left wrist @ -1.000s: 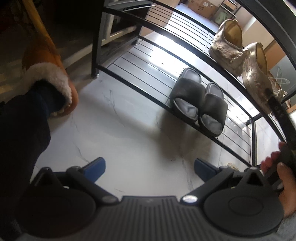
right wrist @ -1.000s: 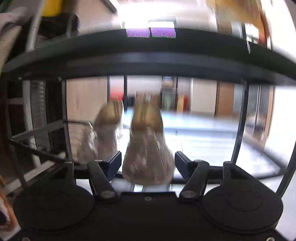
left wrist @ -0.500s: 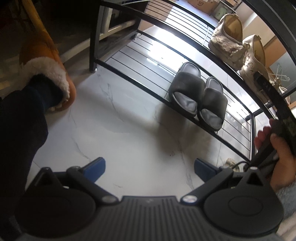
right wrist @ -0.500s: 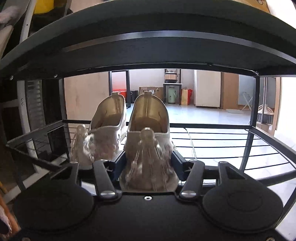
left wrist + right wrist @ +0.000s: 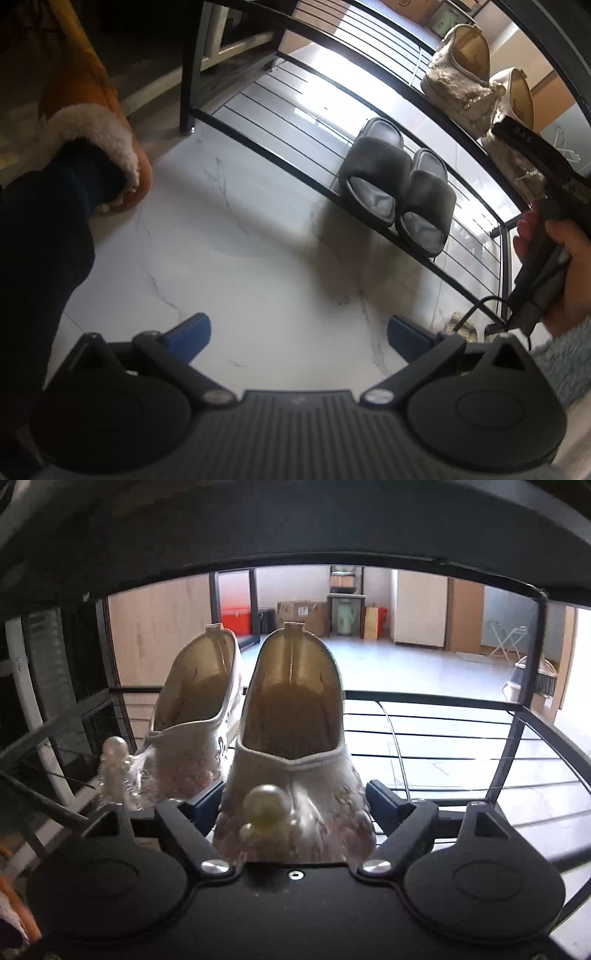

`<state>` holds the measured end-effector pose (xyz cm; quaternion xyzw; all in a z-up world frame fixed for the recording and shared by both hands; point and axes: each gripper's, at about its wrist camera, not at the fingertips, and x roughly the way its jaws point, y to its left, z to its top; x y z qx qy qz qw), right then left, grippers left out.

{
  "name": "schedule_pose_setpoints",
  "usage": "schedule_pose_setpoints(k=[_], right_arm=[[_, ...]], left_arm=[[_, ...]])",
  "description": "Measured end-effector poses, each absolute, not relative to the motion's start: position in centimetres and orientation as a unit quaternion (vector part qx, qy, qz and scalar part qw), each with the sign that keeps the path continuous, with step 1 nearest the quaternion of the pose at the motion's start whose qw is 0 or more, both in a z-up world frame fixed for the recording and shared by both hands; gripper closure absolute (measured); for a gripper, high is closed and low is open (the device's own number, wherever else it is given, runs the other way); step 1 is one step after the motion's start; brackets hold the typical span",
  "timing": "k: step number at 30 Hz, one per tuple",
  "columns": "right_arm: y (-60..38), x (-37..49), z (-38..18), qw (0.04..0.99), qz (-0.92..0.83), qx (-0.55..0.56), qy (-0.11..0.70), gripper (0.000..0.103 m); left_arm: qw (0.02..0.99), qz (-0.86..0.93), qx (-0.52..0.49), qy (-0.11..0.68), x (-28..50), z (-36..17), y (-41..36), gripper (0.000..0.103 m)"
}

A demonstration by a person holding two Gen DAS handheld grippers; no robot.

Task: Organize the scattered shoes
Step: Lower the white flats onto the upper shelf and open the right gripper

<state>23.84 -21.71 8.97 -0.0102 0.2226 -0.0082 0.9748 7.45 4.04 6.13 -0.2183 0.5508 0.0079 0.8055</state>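
Observation:
Two gold-lined white pearl shoes stand side by side on the black rack's middle shelf. My right gripper (image 5: pixel 293 801) reaches under the upper shelf with its blue pads on either side of the right shoe's (image 5: pixel 291 731) toe; the jaws look apart from it. The left shoe (image 5: pixel 195 716) stands beside it. In the left wrist view the same pair (image 5: pixel 458 77) shows at the upper right, with the right gripper's body (image 5: pixel 546 184) at it. My left gripper (image 5: pixel 299 334) is open and empty over the white marble floor (image 5: pixel 240 258).
A pair of grey slides (image 5: pixel 399 188) sits on the rack's lowest shelf (image 5: pixel 258 125). A leg in an orange fur-lined slipper (image 5: pixel 103 147) stands at the left. The middle shelf's wire bars (image 5: pixel 443 746) run to the right of the shoes.
My right gripper has carried the right pearl shoe onto the middle shelf beside its mate, and its jaws have widened around the toe. My left gripper has stayed open over the floor.

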Motion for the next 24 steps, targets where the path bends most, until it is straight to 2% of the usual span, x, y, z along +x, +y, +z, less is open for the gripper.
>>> schedule_pose_setpoints(k=[2, 8, 11, 15, 22, 24], right_arm=[[-21.0, 23.7, 9.1, 0.975, -0.003, -0.028, 0.221, 0.034], [-19.8, 21.1, 7.7, 0.990, -0.014, -0.025, 0.140, 0.041], [-19.4, 21.9, 7.2, 0.991, -0.016, -0.031, 0.129, 0.042], [-20.4, 24.1, 7.3, 0.988, -0.016, 0.009, 0.155, 0.043], [-20.3, 25.0, 7.5, 0.986, -0.010, 0.003, 0.164, 0.043], [-20.4, 24.7, 7.5, 0.986, -0.010, 0.007, 0.166, 0.038]], left_arm=[[0.804, 0.007, -0.218, 0.553, 7.4, 6.1, 4.0, 0.001], [0.805, 0.007, -0.216, 0.552, 7.3, 6.1, 4.1, 0.001], [0.803, 0.012, -0.218, 0.554, 7.4, 5.9, 4.3, 0.001], [0.802, 0.010, -0.218, 0.556, 7.4, 5.8, 4.1, 0.001], [0.804, 0.009, -0.212, 0.556, 7.4, 5.7, 3.8, 0.001], [0.806, 0.013, -0.206, 0.554, 7.6, 5.6, 3.8, 0.001]])
